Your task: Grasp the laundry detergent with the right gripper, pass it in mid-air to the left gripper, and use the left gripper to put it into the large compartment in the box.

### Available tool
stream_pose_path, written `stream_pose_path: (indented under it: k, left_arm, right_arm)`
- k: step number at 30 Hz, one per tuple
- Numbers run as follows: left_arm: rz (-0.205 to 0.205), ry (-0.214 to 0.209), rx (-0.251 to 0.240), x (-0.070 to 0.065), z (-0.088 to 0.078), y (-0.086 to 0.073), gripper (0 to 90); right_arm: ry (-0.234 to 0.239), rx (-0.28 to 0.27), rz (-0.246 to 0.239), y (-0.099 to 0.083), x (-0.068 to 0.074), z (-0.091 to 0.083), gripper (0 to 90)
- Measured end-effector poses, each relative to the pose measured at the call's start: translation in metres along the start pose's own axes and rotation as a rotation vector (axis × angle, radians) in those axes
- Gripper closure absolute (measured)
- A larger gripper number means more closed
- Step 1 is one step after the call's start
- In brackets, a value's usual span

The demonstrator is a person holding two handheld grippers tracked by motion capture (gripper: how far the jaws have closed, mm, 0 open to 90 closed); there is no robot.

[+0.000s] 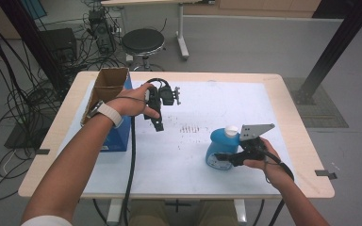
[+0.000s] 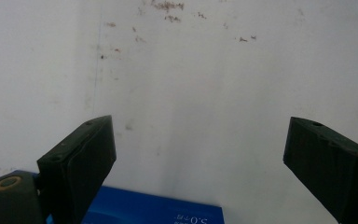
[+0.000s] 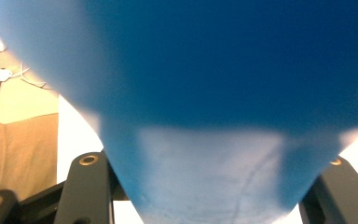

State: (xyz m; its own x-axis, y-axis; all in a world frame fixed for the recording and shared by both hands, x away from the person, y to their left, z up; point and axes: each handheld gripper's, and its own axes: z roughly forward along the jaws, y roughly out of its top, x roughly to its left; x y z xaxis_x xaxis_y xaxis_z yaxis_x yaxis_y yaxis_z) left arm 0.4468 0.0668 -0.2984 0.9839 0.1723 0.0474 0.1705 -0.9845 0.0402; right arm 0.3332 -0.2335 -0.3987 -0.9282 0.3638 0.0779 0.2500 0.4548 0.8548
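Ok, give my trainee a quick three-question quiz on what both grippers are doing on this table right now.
1. True or false: the right gripper is shut on the round blue plastic bottle with a white cap.
2. How do the left gripper's jaws stand: A) wide apart with nothing between them, B) closed on the box, C) closed on the bottle?
3. What stands at the white table's left side, beside the left hand?

Key: 1 true. 2 A. 3 an open cardboard box with blue sides.
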Motion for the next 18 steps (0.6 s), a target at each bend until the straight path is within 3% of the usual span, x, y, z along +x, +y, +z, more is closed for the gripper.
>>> stream_pose_path:
  k: [18]
  left_arm:
    - [0.003, 0.002, -0.003, -0.0015, -0.0004, 0.0013, 9.7]
  right_arm:
    - [-0.001, -0.002, -0.005, -0.0004, 0.0006, 0.0001, 41.4]
